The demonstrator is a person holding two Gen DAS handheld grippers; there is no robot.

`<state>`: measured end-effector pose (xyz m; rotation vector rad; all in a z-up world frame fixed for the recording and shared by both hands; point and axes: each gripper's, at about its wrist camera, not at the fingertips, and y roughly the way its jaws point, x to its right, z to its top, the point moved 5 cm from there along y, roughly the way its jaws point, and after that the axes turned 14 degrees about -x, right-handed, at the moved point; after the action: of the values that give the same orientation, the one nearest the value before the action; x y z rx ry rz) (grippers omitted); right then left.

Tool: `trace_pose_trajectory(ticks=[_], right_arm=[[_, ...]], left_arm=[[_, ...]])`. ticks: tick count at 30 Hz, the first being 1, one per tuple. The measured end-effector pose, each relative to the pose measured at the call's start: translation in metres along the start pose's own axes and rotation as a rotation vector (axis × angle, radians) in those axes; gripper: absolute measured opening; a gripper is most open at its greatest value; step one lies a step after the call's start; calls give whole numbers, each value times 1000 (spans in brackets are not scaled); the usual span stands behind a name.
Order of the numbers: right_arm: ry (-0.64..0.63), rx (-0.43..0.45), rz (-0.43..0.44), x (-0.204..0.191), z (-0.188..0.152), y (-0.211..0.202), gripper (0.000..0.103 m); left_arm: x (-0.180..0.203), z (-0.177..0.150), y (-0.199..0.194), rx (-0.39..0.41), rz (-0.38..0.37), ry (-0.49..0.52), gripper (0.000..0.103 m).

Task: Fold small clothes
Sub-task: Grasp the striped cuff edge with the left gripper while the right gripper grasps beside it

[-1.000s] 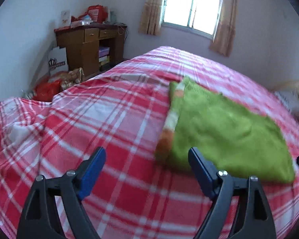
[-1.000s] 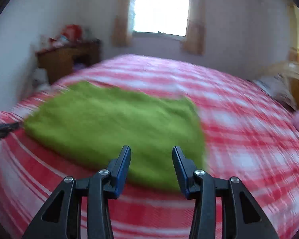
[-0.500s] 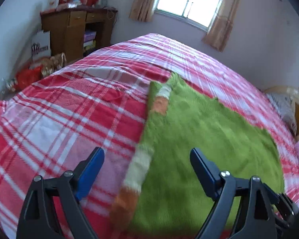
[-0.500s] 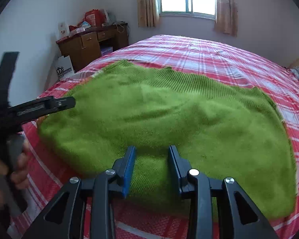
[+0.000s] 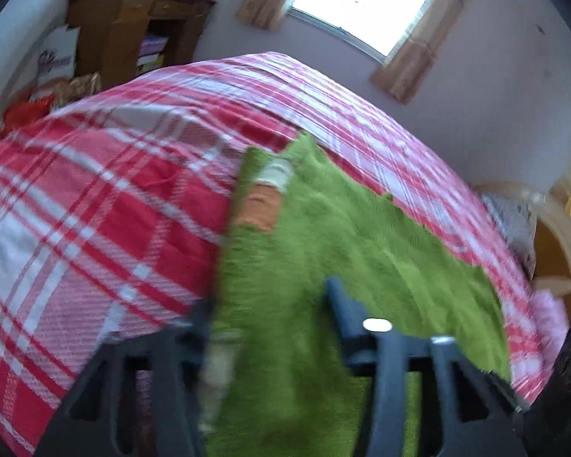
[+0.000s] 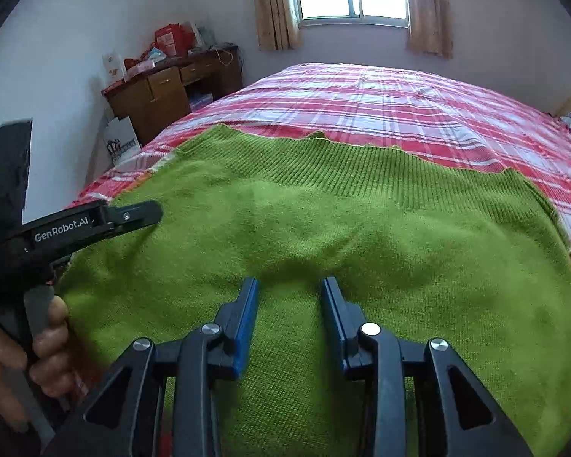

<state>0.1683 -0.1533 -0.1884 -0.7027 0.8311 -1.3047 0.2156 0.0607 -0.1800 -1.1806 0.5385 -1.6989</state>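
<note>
- Two grippers low over green sweater (image 6: 323, 228), spread flat on plaid bed (image 6: 399, 106).
- Right gripper (image 6: 289, 304): fingers (image 6: 247, 312) parted, nothing between, hovering above near hem.
- Left gripper (image 5: 270, 304): blurred, fingers apart astride sweater's striped edge; contact unclear.

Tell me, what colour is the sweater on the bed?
Green sweater, seen best from the right wrist.
</note>
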Motion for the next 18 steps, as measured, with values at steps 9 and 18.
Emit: trace_pose_trajectory(ticks=[9, 18], right_arm=[[35, 14, 66, 6, -1, 0, 36], [278, 219, 88, 53, -16, -37, 36]], left_arm=[[32, 2, -18, 77, 28, 57, 17], [134, -26, -10, 75, 56, 406, 16]])
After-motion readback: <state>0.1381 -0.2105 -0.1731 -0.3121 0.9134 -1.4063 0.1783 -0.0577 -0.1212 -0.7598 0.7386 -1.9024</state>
